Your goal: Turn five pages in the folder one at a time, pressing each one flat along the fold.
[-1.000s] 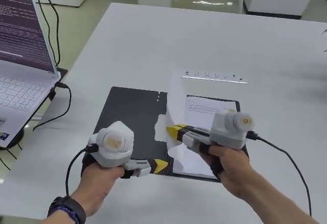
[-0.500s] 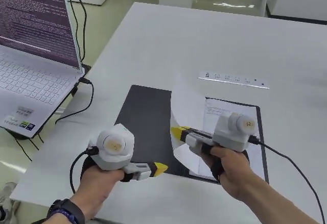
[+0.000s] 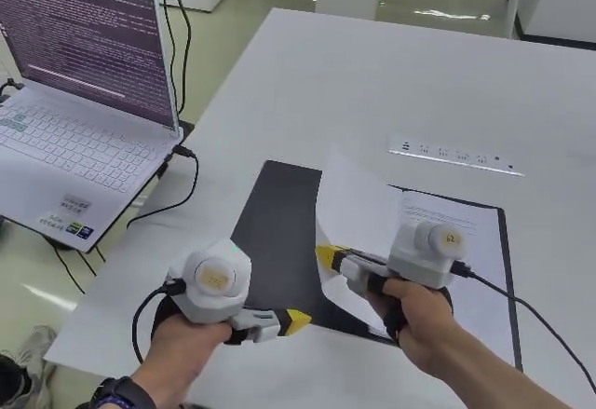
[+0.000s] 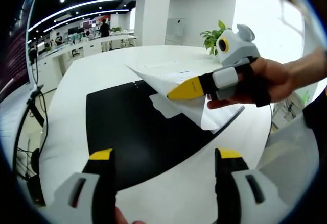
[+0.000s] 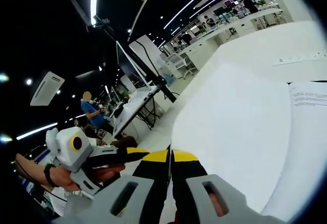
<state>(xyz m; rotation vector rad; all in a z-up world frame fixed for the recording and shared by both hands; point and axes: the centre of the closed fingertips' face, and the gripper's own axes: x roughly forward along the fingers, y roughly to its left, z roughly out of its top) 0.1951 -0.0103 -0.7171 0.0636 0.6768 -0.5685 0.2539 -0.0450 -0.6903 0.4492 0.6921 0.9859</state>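
A black folder [image 3: 270, 227] lies open on the white table [image 3: 372, 74]. My right gripper [image 3: 326, 257] is shut on the near edge of a white page [image 3: 358, 209] and holds it lifted above the fold. Its closed yellow tips [image 5: 170, 156] sit against the page [image 5: 240, 122]. The left gripper [image 3: 296, 320] hovers open by the folder's near edge, beside the bare black cover [image 4: 138, 127]. Nothing is between the left gripper's [image 4: 165, 155] jaws. Ahead of them is the right gripper [image 4: 186, 89] with the raised page [image 4: 163, 76].
An open laptop [image 3: 84, 102] stands at the left on a lower stand, with cables [image 3: 177, 199] by the table's left edge. A power strip [image 3: 456, 157] is set into the table beyond the folder. A printed sheet [image 3: 466, 232] lies flat on the folder's right half.
The head camera has swung, so the whole scene has shifted. The right gripper still holds the page up, now a little higher over the fold. The left gripper stays at the near edge.
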